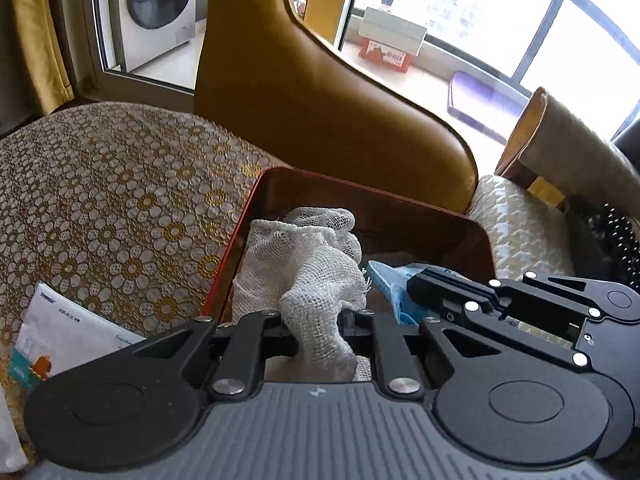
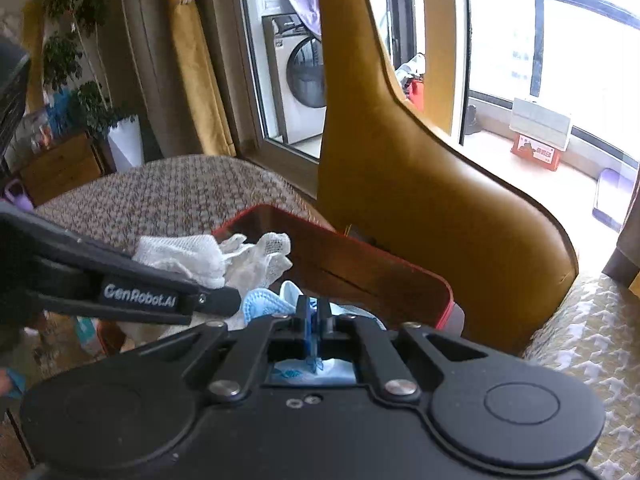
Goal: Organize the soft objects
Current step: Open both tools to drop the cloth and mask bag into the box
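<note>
Crowding the red tray (image 1: 256, 196), left gripper (image 1: 320, 330) pinches white mesh cloth (image 1: 304, 272), right gripper (image 2: 315, 312) blue cloth (image 2: 260, 306).

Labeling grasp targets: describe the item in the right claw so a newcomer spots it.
Find the red box on the table, in front of the mustard chair. Inside, beside the white mesh cloth, lies a blue cloth. It is the only blue item, pinched in the right claw.

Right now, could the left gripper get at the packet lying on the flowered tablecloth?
Probably not yet. The left gripper has its jaws shut on the white mesh cloth over the red tray. The packet lies uncovered to its left; it would have to let go first.
</note>
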`<state>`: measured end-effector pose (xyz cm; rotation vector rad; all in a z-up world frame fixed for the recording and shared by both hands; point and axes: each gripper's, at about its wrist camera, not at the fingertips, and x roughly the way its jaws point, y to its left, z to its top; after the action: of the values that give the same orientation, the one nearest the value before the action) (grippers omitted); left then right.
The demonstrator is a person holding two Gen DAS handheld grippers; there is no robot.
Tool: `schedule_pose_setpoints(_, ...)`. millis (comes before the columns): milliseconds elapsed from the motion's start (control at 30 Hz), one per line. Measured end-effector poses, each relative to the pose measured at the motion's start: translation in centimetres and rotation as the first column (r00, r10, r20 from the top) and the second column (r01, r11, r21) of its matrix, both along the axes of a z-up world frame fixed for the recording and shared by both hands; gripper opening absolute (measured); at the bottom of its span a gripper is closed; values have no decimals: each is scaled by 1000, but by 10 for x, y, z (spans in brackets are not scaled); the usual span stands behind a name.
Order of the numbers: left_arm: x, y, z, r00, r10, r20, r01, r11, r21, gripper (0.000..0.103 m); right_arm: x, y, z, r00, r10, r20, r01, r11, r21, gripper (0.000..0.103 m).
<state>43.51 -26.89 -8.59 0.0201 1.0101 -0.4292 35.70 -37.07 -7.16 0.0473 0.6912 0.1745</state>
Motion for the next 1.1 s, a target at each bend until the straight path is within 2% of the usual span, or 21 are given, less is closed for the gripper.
schedule_pose_setpoints(100,0,-1,-5,1000,-1,0,1,1000,14,15,1,1,-4,1000,10,-9,-10,1000,-29,3)
schedule_pose_setpoints(200,0,-2,-7,1000,-4,0,4,1000,17,15,1,4,-5,1000,24,-12,-24,999,-36,8)
schedule_pose_setpoints(433,-2,-2,-11,1000,2,9,-2,1000,8,18,-1,7,-4,998,56,-13,-57,998,-40,30)
schedule_pose_setpoints(567,-4,0,-9,1000,0,18,0,1000,2,19,-2,7,-2,998,68,-13,-68,997,-41,37)
schedule_pose_setpoints(633,-5,1,-7,1000,-1,22,1,1000,-2,25,-5,7,1,997,75,-9,-76,996,-44,40)
schedule_pose_setpoints(667,-5,2,-6,1000,0,23,0,1000,-9,33,-7,7,3,997,82,-5,-82,995,-48,42)
schedule_pose_setpoints(700,-7,3,-5,1000,5,27,-5,1000,-18,47,-8,7,4,996,86,-2,-86,995,-52,43)
schedule_pose_setpoints(767,-9,5,-1,999,7,42,-6,1000,-30,62,-11,6,7,995,95,4,-94,994,-57,47)
schedule_pose_setpoints(900,-14,9,7,998,11,54,-9,1000,-29,63,-18,2,13,995,98,7,-97,994,-51,50)
schedule_pose_setpoints(967,-19,13,14,998,13,63,-11,1000,-26,63,-22,-1,17,995,98,10,-98,994,-43,57)
schedule_pose_setpoints(1100,-33,24,28,997,11,79,-9,1000,-23,63,-33,-5,30,996,91,23,-91,996,-18,63)
